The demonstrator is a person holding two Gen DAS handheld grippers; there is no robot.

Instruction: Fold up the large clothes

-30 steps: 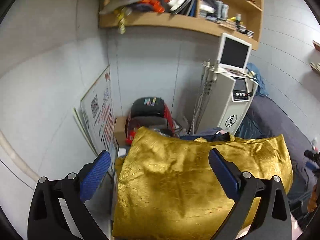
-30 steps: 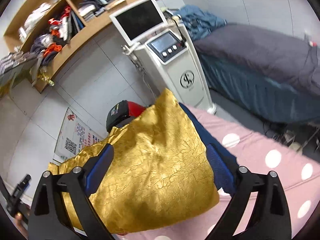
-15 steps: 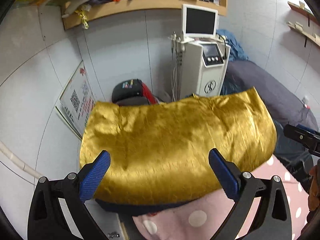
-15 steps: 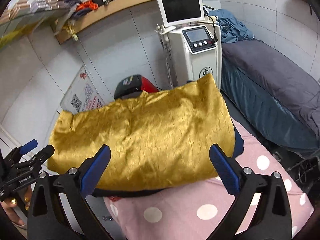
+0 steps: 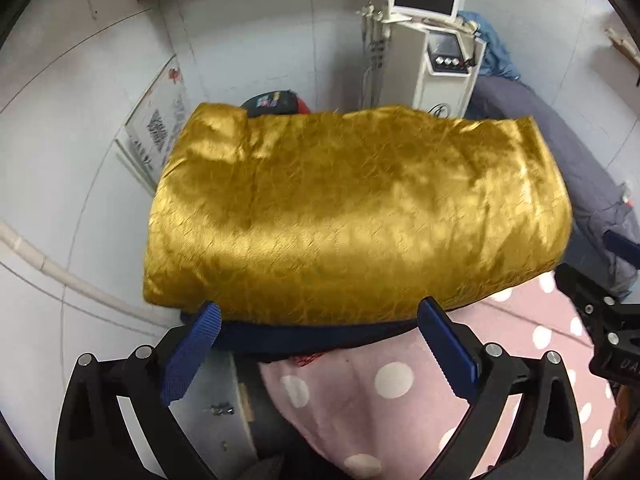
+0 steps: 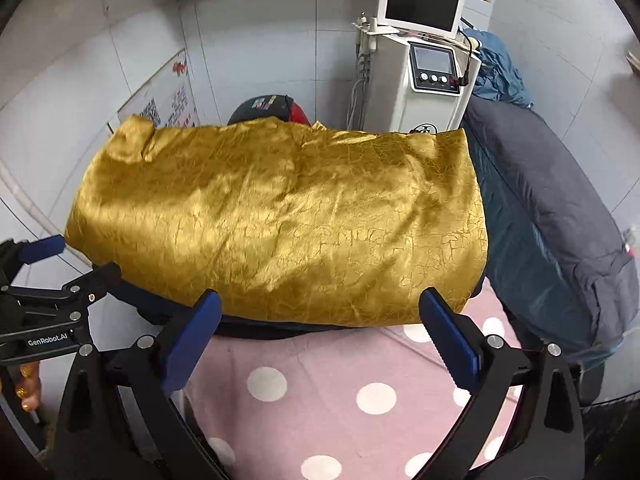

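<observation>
**Gold bundle folded, sits at the edge: slide risk**

Gold garment [image 6: 276, 220] lies folded on a dark blue layer [image 6: 256, 326], at the far end of the pink polka-dot surface [image 6: 320, 380]. Its left end looks to overhang the floor gap by the wall.

Risks, big to small:
- Fabric looks slick and satiny; my guess is any nudge at the near edge sends the whole stack off the far or left side.
- Top fold is puffy, not pressed. It could spring open if grabbed by one layer only.
- Small flap at the far left corner [image 5: 216, 128] sits loose and could snag.

Tools: left gripper [image 5: 316, 350] and right gripper [image 6: 318, 336] both spread wide, nothing between the pads, both just short of the bundle.

Writing: "GenRobot.AI" on the left gripper body [image 6: 48, 340]. Wall poster [image 6: 168, 100] has a QR code and red print, too small to read. White machine [image 6: 424, 80] carries a round logo, unreadable.
</observation>
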